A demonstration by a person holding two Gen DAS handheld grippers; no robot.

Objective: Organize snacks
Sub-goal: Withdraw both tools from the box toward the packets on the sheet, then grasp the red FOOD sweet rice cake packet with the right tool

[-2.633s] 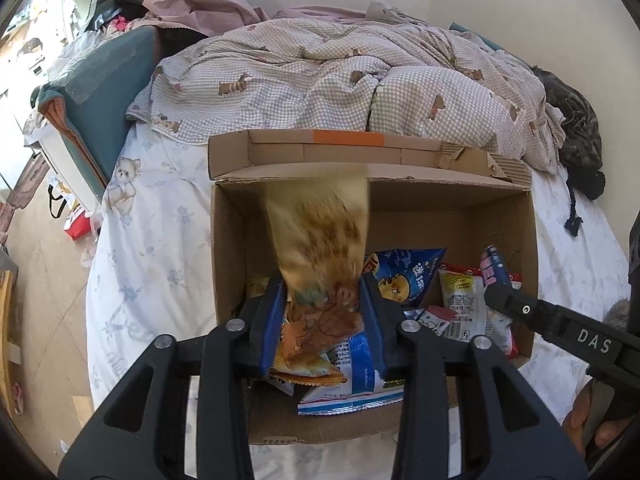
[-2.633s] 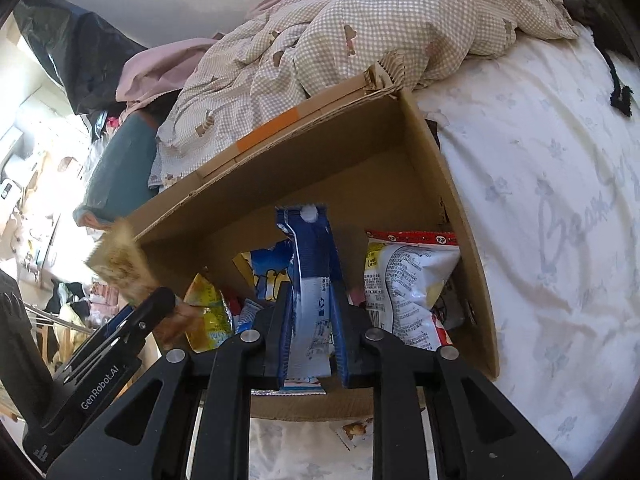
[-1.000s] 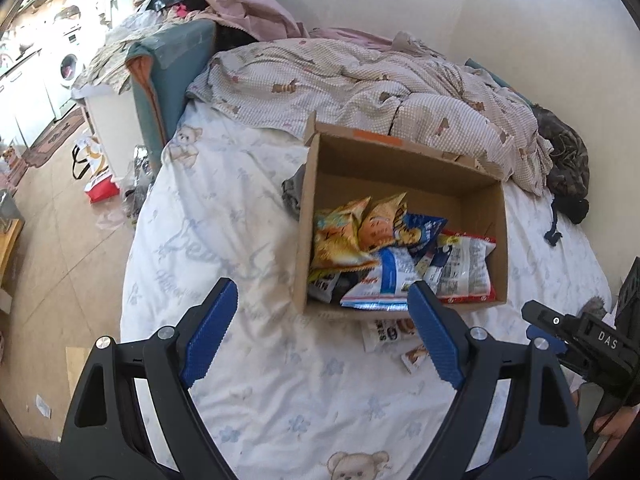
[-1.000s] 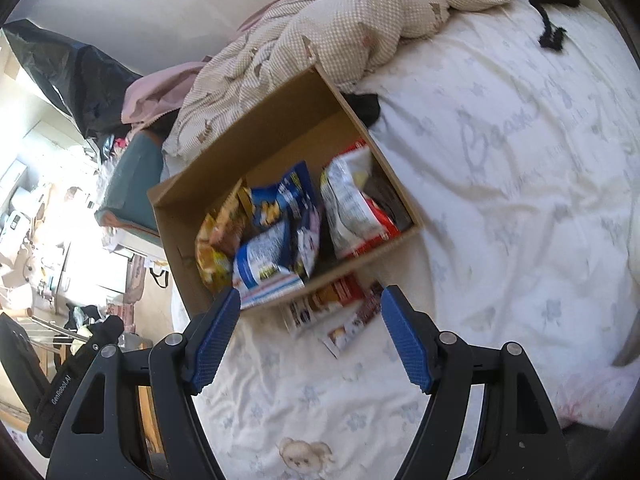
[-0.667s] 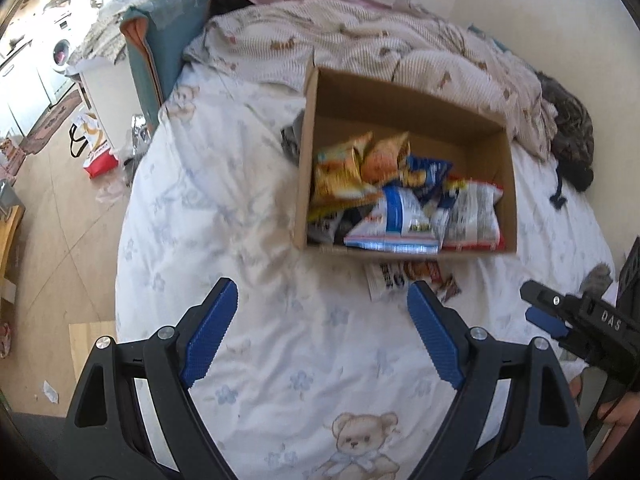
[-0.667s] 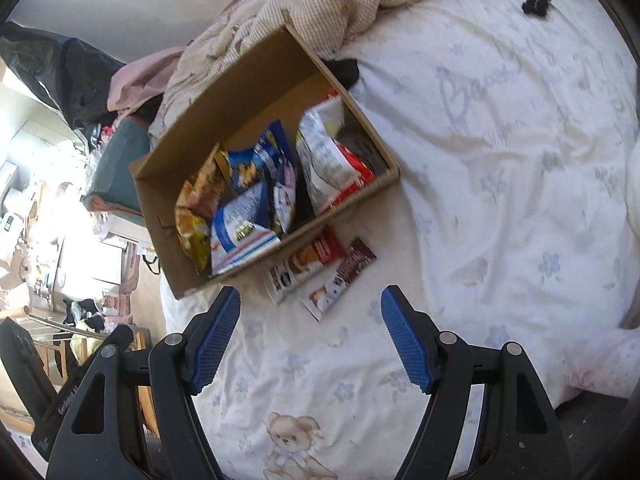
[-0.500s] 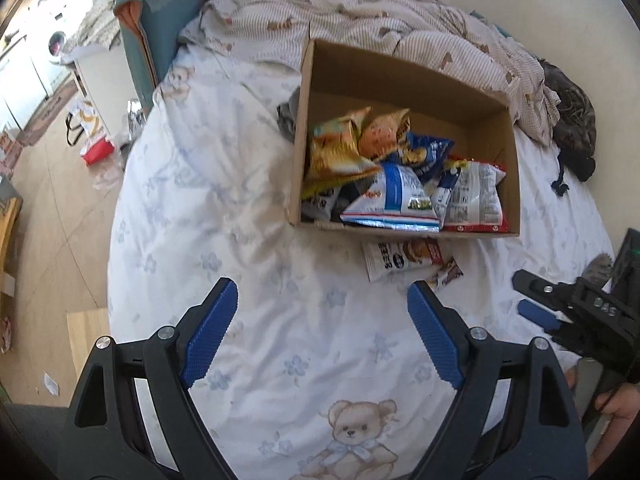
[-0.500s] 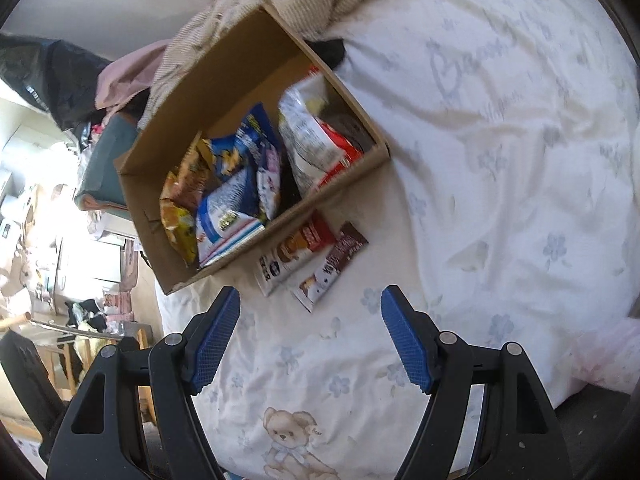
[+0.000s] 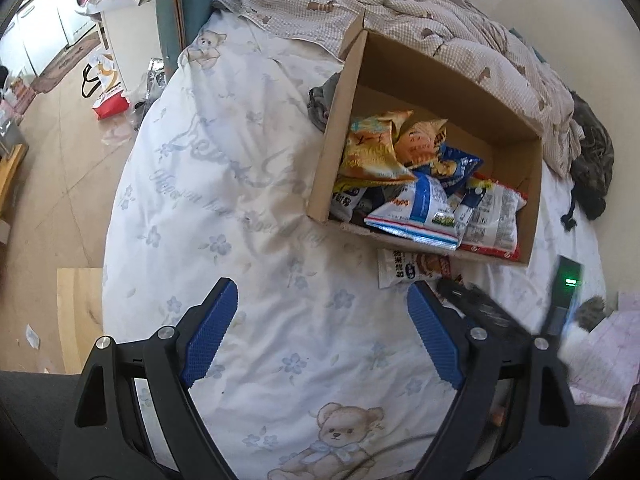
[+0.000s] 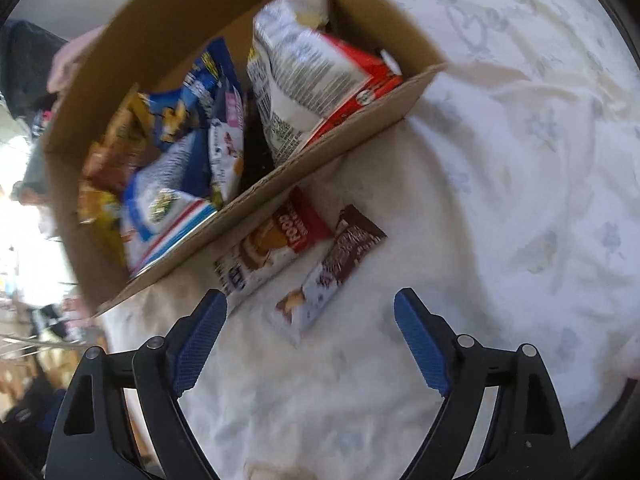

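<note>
A cardboard box [image 9: 340, 112] sits on the bed, holding several snack bags: orange ones [image 9: 372, 152], a blue-and-white one [image 9: 416, 212] and a white-and-red one [image 9: 492, 216]. The box [image 10: 360, 124] also shows in the right wrist view. Two snack packets lie on the sheet in front of it: a white-and-red one [image 10: 272, 248] [image 9: 408, 268] and a brown-and-white bar [image 10: 328, 272]. My left gripper [image 9: 316, 336] is open and empty above the sheet. My right gripper [image 10: 308, 340] is open and empty, just short of the brown bar.
The white bear-print sheet [image 9: 224, 184] covers the bed. A checked duvet [image 9: 420, 28] is bunched behind the box. The bed's left edge drops to the floor [image 9: 52, 168]. A dark garment [image 9: 592, 164] lies at the far right.
Both grippers let go of their snack bags in the box, opened and pulled back. The right gripper has since moved down close to the two packets on the sheet.
</note>
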